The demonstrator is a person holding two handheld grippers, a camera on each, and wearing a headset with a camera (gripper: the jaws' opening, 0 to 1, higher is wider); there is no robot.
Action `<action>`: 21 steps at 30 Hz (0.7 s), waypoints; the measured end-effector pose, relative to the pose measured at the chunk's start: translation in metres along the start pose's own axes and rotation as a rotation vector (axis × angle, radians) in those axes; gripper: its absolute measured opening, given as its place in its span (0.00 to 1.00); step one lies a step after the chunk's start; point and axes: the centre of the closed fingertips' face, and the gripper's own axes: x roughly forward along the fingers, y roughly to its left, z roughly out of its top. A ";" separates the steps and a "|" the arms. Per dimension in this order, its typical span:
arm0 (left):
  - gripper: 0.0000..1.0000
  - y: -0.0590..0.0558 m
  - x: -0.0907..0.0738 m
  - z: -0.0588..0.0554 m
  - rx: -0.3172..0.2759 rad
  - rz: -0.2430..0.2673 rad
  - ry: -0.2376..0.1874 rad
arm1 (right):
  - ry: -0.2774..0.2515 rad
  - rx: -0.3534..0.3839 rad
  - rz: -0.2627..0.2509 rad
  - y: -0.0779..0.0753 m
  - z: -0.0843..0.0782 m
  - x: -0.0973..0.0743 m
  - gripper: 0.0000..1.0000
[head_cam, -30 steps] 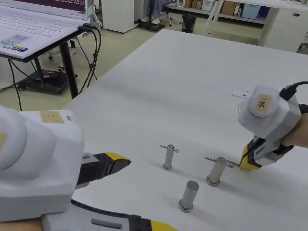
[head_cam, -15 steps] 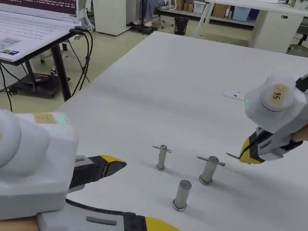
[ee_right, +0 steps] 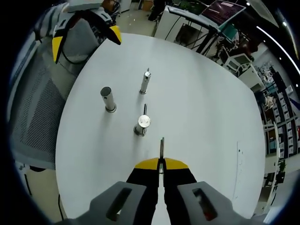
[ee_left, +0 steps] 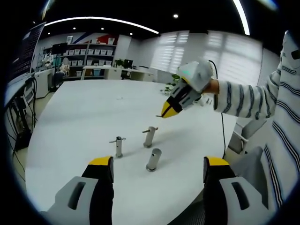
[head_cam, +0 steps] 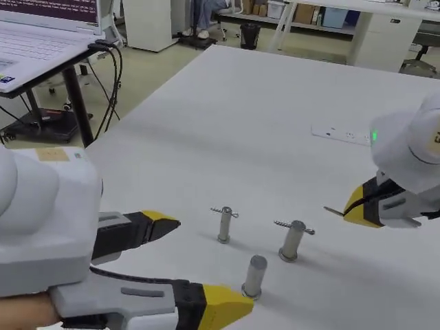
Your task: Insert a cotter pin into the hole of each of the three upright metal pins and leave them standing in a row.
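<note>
Grip on the last cotter pin, and the line of its thin shank, looked like the points to mind in this step. Nearest the person, at the near edge of the desk [head_cam: 275, 124], the left gripper [head_cam: 206, 262] had its jaws wide apart with nothing between them, aimed toward the metal pins. Just beyond it the bare metal pin [head_cam: 255, 275] stood upright; which way its hole faced could not be told. Behind it stood the left pin [head_cam: 225, 225] and the right pin [head_cam: 292, 240], both upright, each with a cotter pin through its top. Toward the desk's right edge, apart from all three, the right gripper [ee_right: 162, 165] was closed tight on the third cotter pin [ee_right: 162, 147], whose shank stuck out forward past the yellow tips.

By this reckoning two of three were done and the bare pin remained. The right gripper would need to bring the shank level with the hole and along its axis before pushing, since a skewed push could tip the pin over. The open left gripper could steady the pin's body low down, clear of the hole, and release gently afterwards. The bare pin sat nearer than the other two, so it probably needed moving into line.
</note>
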 end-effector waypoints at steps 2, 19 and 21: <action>0.73 0.000 0.002 0.002 -0.013 -0.004 0.000 | -0.022 -0.016 -0.017 0.003 0.007 -0.005 0.00; 0.66 -0.008 0.022 0.020 -0.074 -0.058 -0.043 | -0.137 -0.088 -0.091 0.031 0.040 -0.016 0.00; 0.66 -0.010 0.024 0.022 -0.076 -0.067 -0.047 | -0.138 -0.085 -0.086 0.035 0.043 -0.016 0.00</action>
